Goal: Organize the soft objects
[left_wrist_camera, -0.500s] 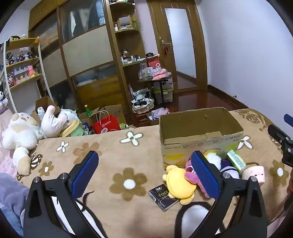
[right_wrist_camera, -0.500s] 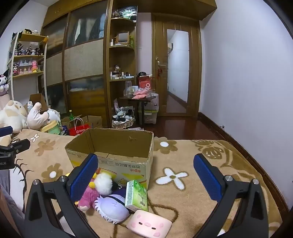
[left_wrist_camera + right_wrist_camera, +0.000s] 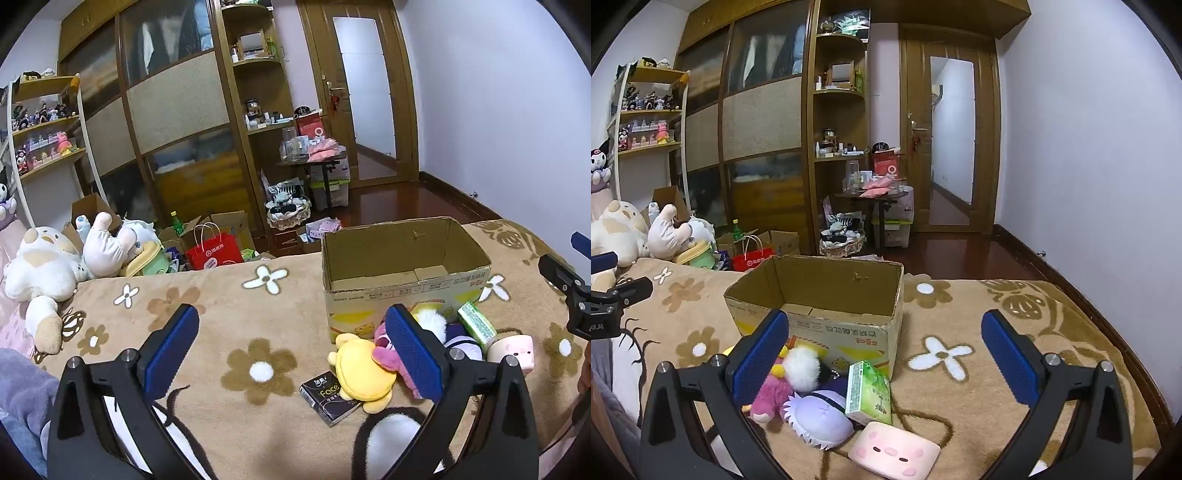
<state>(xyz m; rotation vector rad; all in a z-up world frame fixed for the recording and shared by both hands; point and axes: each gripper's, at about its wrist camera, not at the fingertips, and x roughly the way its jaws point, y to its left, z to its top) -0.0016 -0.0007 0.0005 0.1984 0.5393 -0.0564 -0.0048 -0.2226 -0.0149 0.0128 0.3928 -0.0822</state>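
An open, empty cardboard box stands on the flowered bed cover. In front of it lies a pile of soft toys: a yellow plush, a pink plush, a white pompom, a lilac plush and a pink pig cushion. My left gripper is open and empty, left of the pile. My right gripper is open and empty, above the pile's right side.
A green tissue pack and a black "Face" tissue pack lie among the toys. Large plush toys sit at the bed's far left. A red bag and boxes stand on the floor beyond the bed.
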